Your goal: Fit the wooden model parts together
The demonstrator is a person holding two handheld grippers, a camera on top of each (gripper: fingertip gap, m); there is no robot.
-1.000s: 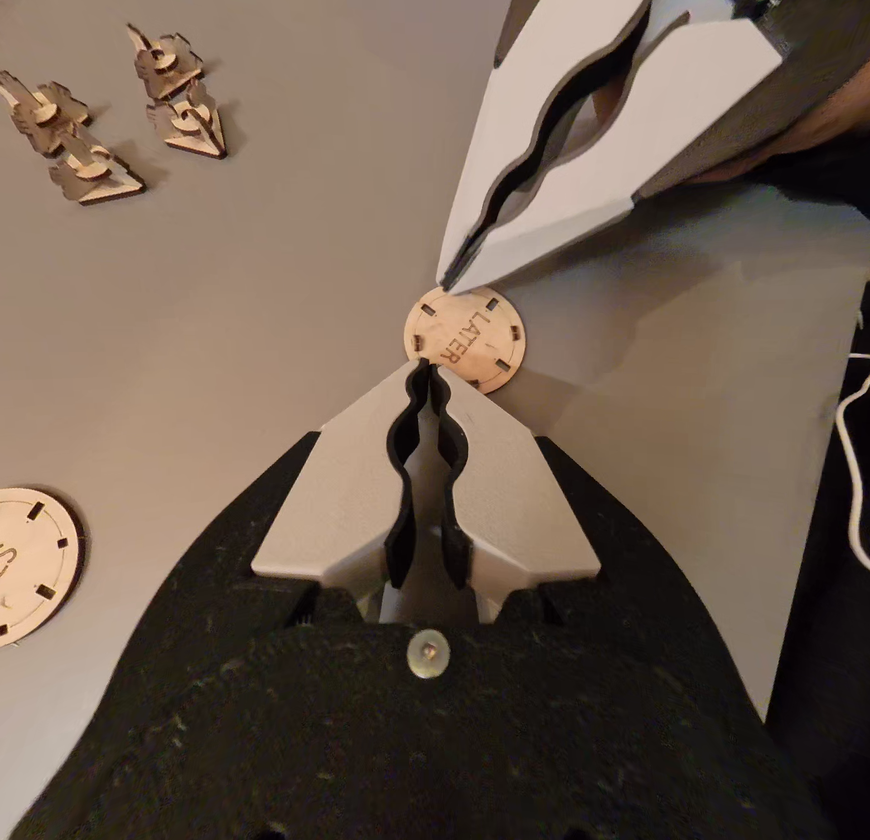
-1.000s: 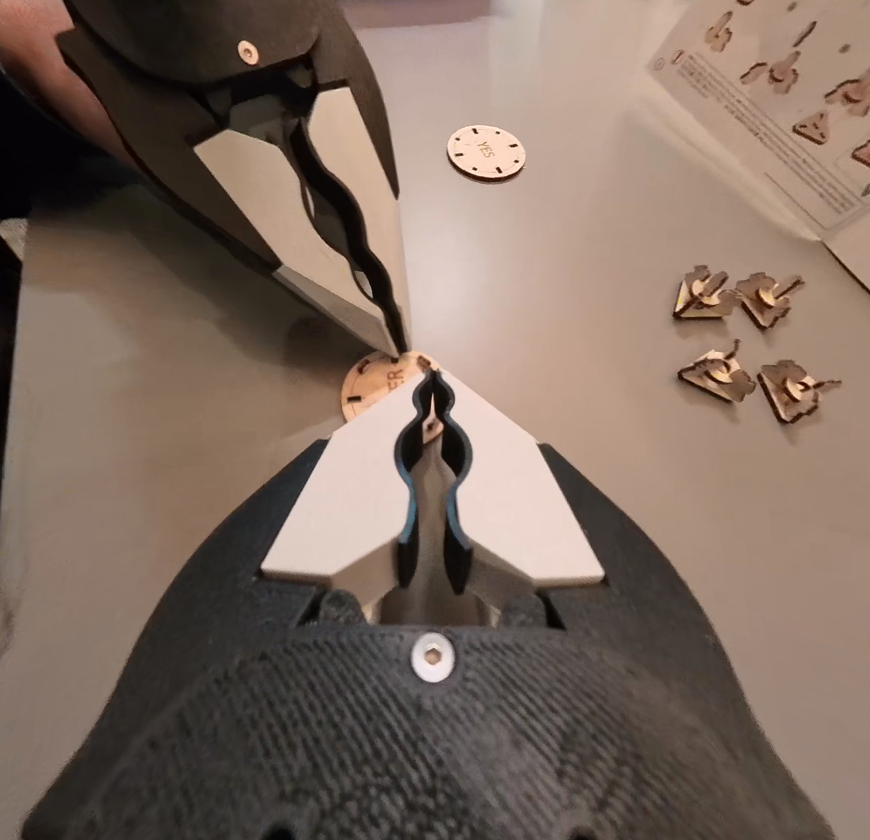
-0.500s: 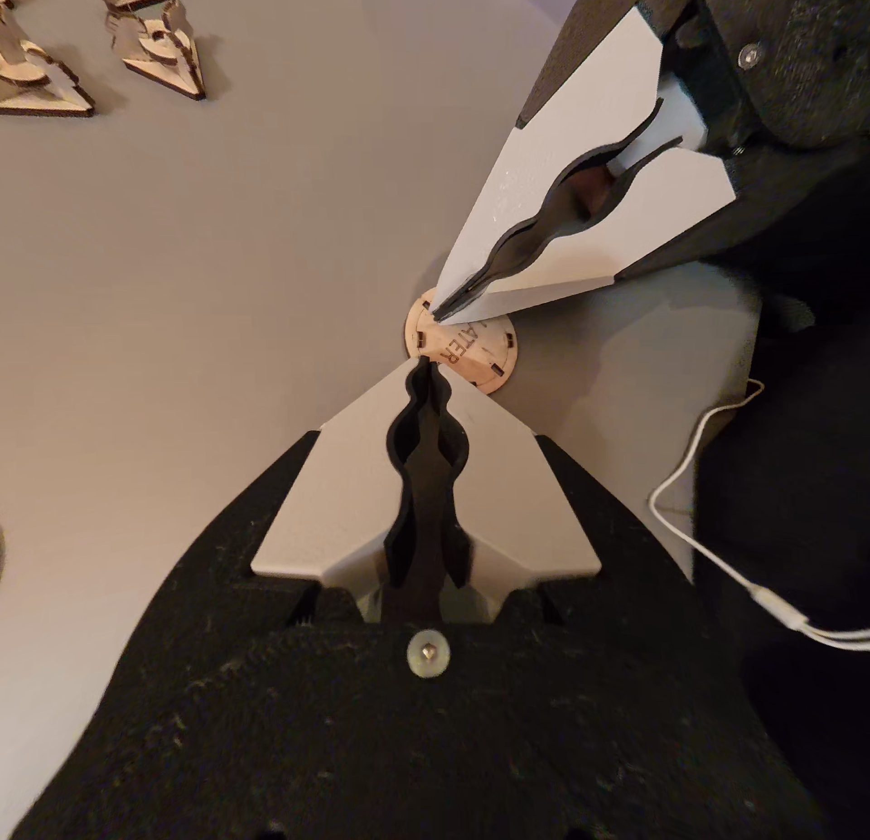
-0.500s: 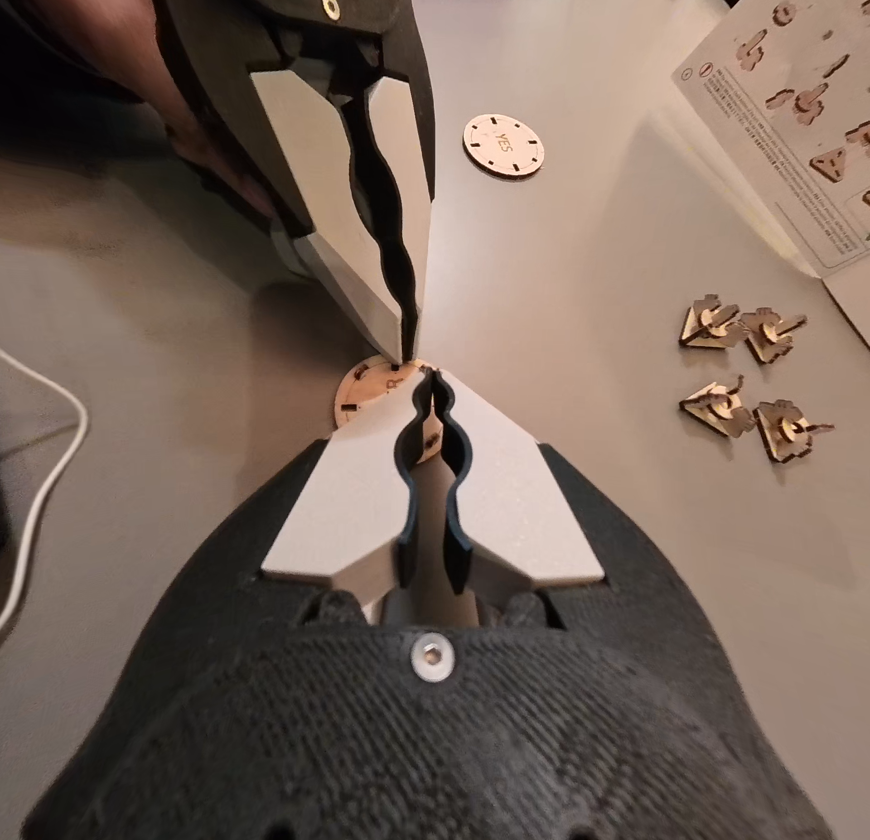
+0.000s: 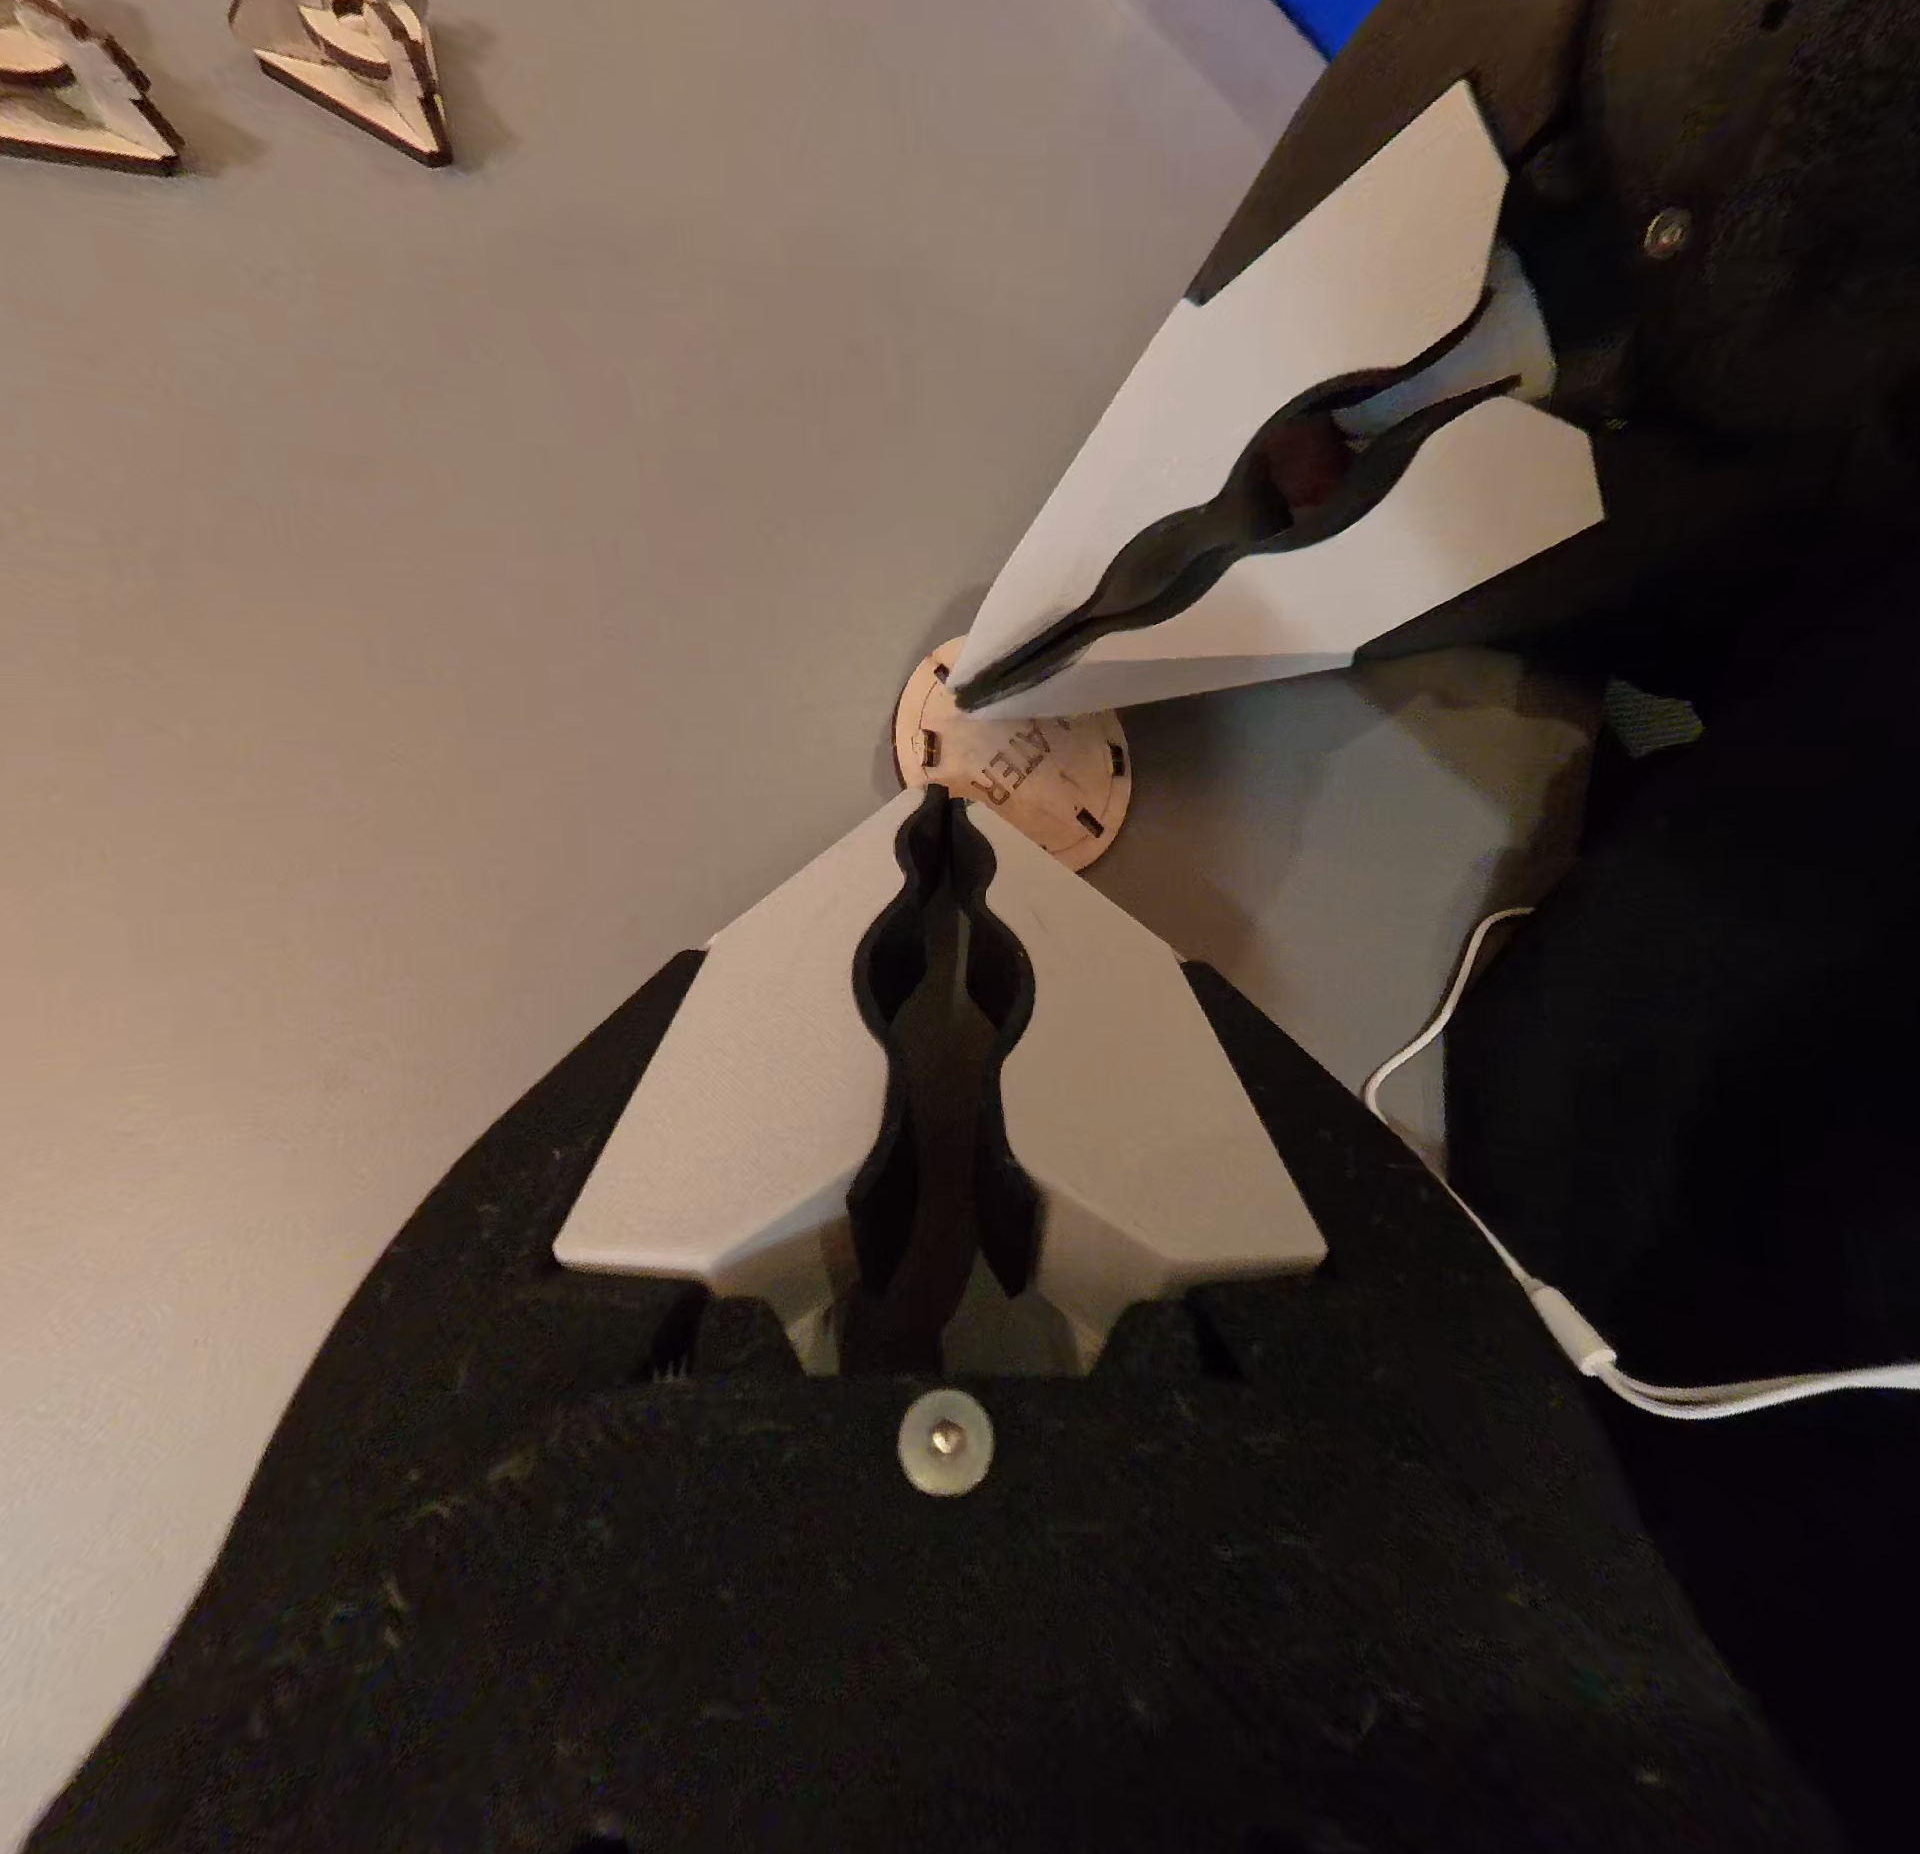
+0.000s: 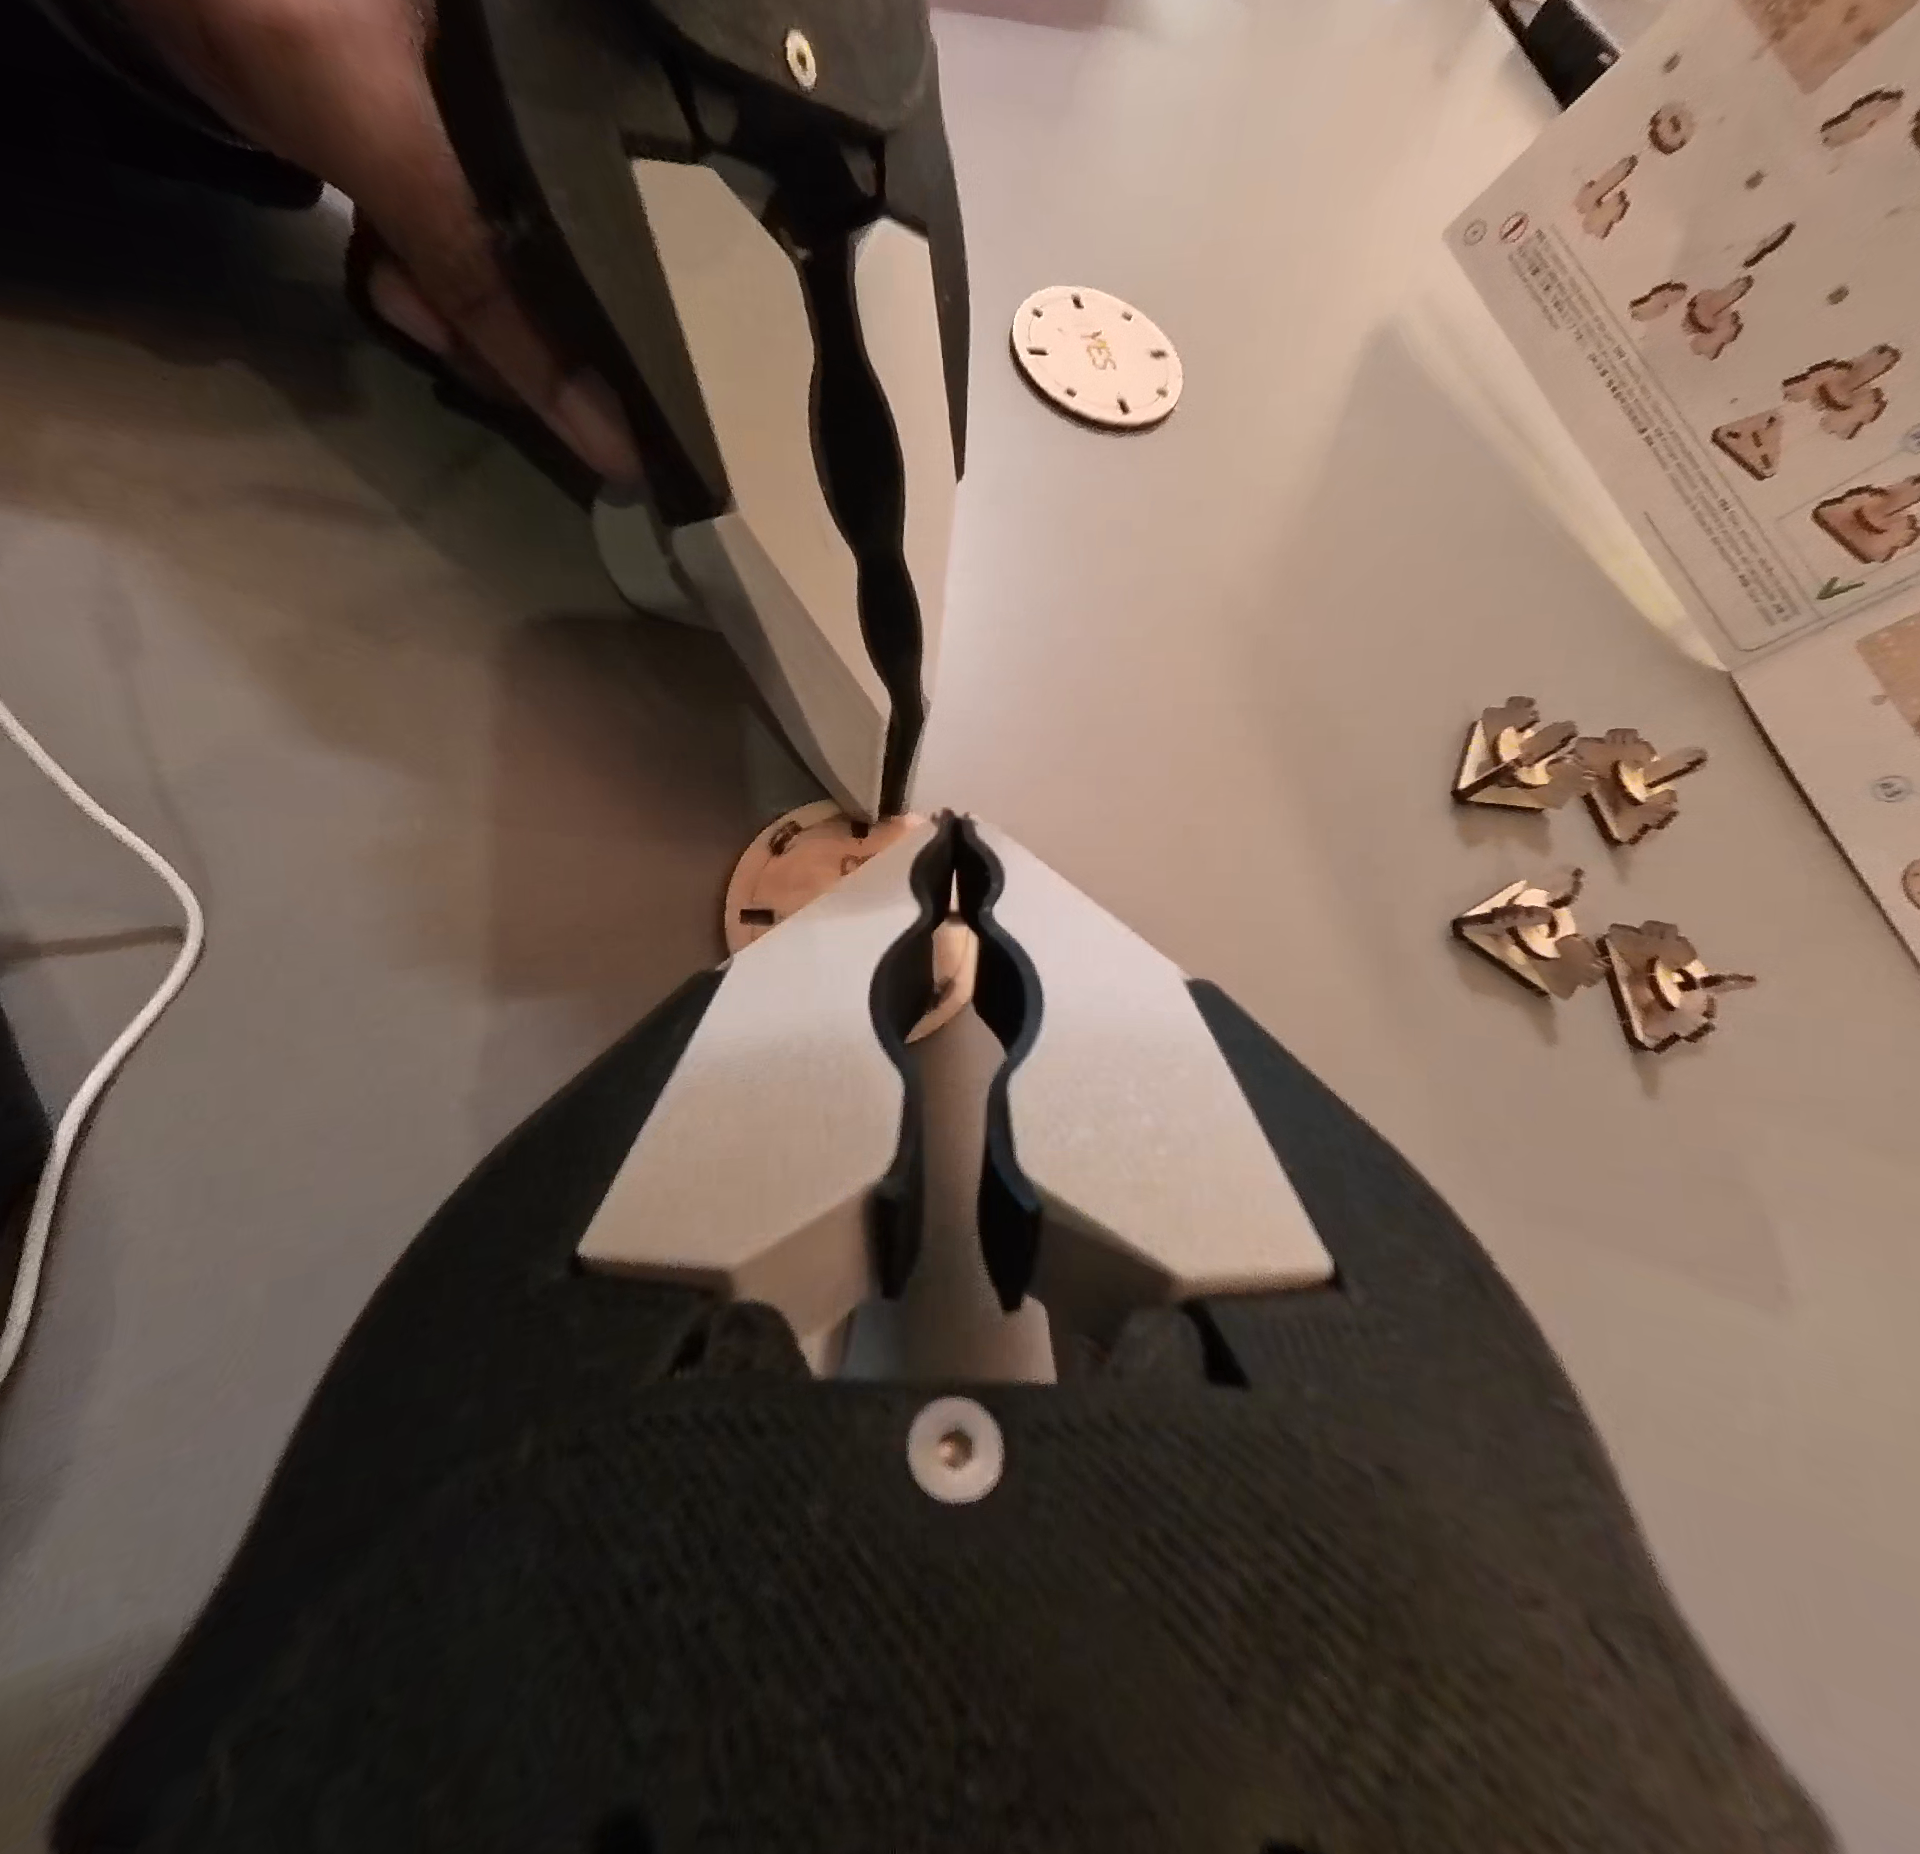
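Work surface: a smooth grey table (image 5: 436,578), with a bright blue patch past its far edge in the left wrist view.

Wooden disc (image 5: 1023,765): a round, laser-cut piece with small rectangular slots near its rim and engraved lettering. It lies flat on the table close to the table edge, between the 2 grippers.

Left gripper (image 5: 940,796): the fingers are together, with no visible gap at the tips and nothing clamped between them. The closed tip sits at the near-left rim of the disc; in the right wrist view the same tip (image 6: 883,812) comes down onto the disc surface beside a slot. A hand (image 6: 416,225) grips the body of this tool.

Right gripper (image 6: 956,828): the fingers are together and bare. The closed tip lies over the disc; part of the disc shows through the rounded opening behind the tips. In the left wrist view this tip (image 5: 966,698) rests on the far-left part of the disc face.

Surroundings:
- A second slotted disc (image 6: 1096,355), paler, lies flat farther along the table, well apart from both tools.
- 4 small assembled wooden pieces (image 6: 1590,869) with triangular bases stand in a loose group to the right.
- An open instruction sheet (image 6: 1662,298) with diagrams lies at the far right.
- A white cable (image 5: 1455,1129) runs off the table edge.
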